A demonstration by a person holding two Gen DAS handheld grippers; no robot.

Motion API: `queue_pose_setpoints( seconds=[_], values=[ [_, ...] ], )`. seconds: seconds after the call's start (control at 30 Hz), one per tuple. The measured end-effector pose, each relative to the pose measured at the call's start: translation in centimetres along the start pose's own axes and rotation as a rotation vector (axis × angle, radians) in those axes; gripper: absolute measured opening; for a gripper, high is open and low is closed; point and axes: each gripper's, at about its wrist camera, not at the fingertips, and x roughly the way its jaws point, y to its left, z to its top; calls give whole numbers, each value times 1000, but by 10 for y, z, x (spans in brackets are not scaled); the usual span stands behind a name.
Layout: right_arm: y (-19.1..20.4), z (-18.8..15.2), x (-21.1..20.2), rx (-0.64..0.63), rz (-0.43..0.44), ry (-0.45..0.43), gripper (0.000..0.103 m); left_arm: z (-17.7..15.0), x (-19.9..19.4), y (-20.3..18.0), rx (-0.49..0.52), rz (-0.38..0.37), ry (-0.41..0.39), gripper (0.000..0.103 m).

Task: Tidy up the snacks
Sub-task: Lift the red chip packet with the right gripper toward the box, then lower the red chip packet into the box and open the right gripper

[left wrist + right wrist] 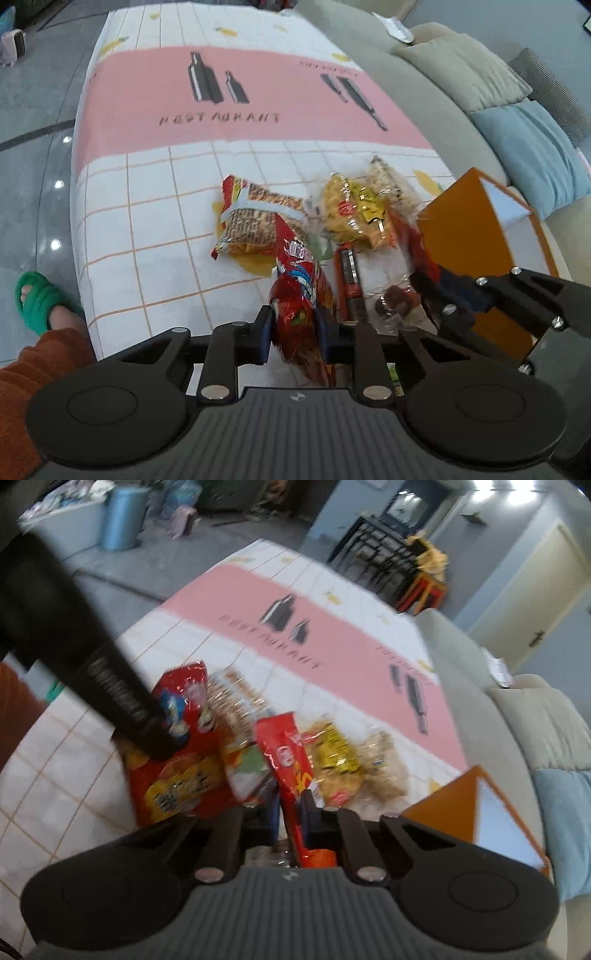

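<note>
Several snack packs lie heaped on a tablecloth. My left gripper is shut on a red printed snack bag, held lengthwise between its blue pads. In the right wrist view that same red bag shows with the left gripper's black finger on it. My right gripper is shut on a thin red packet that stands up between its fingers. A woven-pattern pack, a yellow pack and a dark red bar lie in the pile. An orange box stands open at the right.
The cloth carries a pink band with bottle prints. A beige sofa with beige and blue cushions runs along the right. Grey floor lies left, with a foot in a green slipper and an orange sleeve. A dark shelf stands far back.
</note>
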Motion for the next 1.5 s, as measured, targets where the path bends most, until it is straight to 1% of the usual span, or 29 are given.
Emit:
queue_pose_setpoints(
  seconds=[0.13, 0.3, 0.37, 0.53, 0.67, 0.77, 0.83, 0.9, 1.07, 1.2, 1.33, 1.4, 1.5],
  values=[
    [-24, 2, -22, 169, 42, -25, 4, -4, -16, -12, 30, 21, -40, 26],
    [-41, 2, -55, 331, 98, -70, 3, -11, -44, -27, 58, 32, -101, 26],
    [-46, 1, -70, 384, 123, -97, 3, -15, -57, -35, 72, 32, -124, 26],
    [-56, 1, -108, 450, 138, -169, 3, -21, -86, -58, 114, 34, -182, 26],
    [-74, -6, -136, 539, 148, -208, 3, -23, -103, -83, 154, 65, -183, 26],
    [-89, -19, -152, 610, 142, -221, 3, -24, -110, -103, 183, 48, -184, 26],
    [-100, -27, -161, 639, 118, -224, 3, -24, -112, -116, 204, 26, -182, 26],
    [-110, -37, -169, 677, 93, -220, 3, -22, -112, -131, 230, 5, -179, 26],
    [-147, -68, -179, 834, 76, -220, 3, -16, -103, -173, 310, -52, -163, 26],
    [-167, -87, -182, 888, 33, -207, 4, -12, -93, -202, 351, -93, -147, 26],
    [-186, -106, -178, 960, 29, -182, 4, -7, -78, -226, 395, -139, -118, 26],
    [-195, -116, -171, 1000, 43, -160, 4, -5, -65, -238, 429, -137, -95, 26],
    [-202, -126, -157, 1036, 60, -128, 4, -4, -39, -252, 475, -83, -46, 26]
  ],
)
